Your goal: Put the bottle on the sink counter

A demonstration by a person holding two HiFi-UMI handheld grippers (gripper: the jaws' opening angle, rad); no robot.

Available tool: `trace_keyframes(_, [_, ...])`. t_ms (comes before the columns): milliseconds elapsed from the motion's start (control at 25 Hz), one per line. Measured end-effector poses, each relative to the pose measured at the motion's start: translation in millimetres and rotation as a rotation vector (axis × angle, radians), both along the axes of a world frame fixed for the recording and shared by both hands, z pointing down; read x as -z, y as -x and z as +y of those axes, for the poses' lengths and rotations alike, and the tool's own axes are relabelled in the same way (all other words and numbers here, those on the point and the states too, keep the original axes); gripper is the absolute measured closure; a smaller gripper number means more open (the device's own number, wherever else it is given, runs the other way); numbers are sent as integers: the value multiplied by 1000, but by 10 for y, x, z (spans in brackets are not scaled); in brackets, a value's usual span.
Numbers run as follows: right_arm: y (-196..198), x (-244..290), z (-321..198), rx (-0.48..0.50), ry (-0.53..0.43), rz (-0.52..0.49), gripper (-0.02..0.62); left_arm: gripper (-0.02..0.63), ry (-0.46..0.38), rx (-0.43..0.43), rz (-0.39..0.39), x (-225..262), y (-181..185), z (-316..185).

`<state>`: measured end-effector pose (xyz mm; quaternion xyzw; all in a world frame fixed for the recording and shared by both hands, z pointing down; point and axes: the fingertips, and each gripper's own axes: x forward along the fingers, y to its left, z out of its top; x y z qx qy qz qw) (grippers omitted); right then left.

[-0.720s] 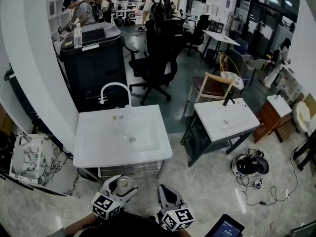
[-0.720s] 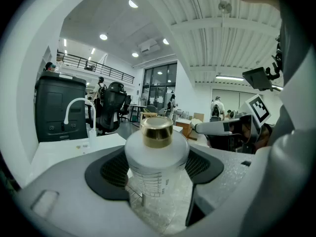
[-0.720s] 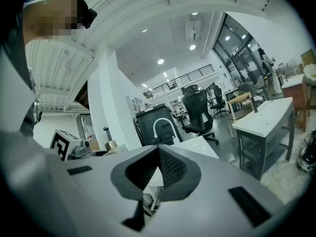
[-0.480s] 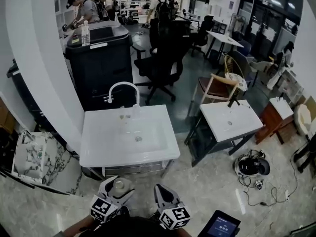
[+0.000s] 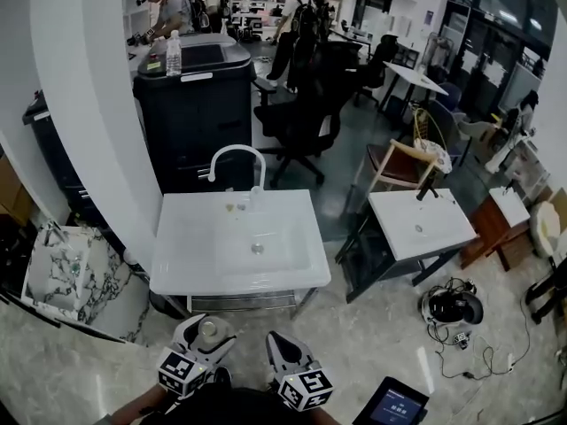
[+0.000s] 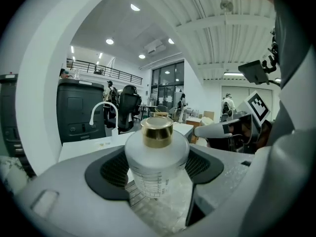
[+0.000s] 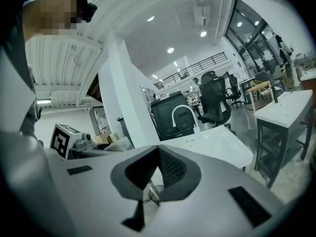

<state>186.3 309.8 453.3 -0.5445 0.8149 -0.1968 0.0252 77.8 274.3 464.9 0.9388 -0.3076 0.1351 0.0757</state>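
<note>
The sink [image 5: 177, 264] now sits closer. The left gripper [image 5: 211, 332] fingers clamp the bottle [image 6: 157, 157]; the right gripper [image 5: 278, 342] fingers are together. Placing is still ahead.

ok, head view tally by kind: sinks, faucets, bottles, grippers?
Sinks: 2 (large sink, small sink)
Faucets: 2 (white faucet, dark faucet)
Bottles: 2 (gold-capped bottle held by left gripper, water bottle)
Grippers: 2 (left gripper, right gripper)
Total: 8

White sink counter [image 5: 182, 237] on marble floor [image 5: 381, 326]
</note>
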Motion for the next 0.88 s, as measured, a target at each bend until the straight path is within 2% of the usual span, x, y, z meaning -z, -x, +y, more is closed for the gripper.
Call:
trace_keyframes(320, [-32, 2, 131, 37, -63, 7, 600, 270, 6, 87, -3, -11, 60, 204])
trace_keyframes(560, [-6, -19, 192, 74, -86, 36, 600, 270, 62, 183, -7, -31, 164, 366])
trace_keyframes(680, [37, -11, 145, 79, -85, 40, 600, 270, 77, 188, -9, -98, 225, 362])
trace_keyframes(880, [140, 1, -69, 59, -77, 60, 600, 270, 42, 164, 9, -112, 349, 143])
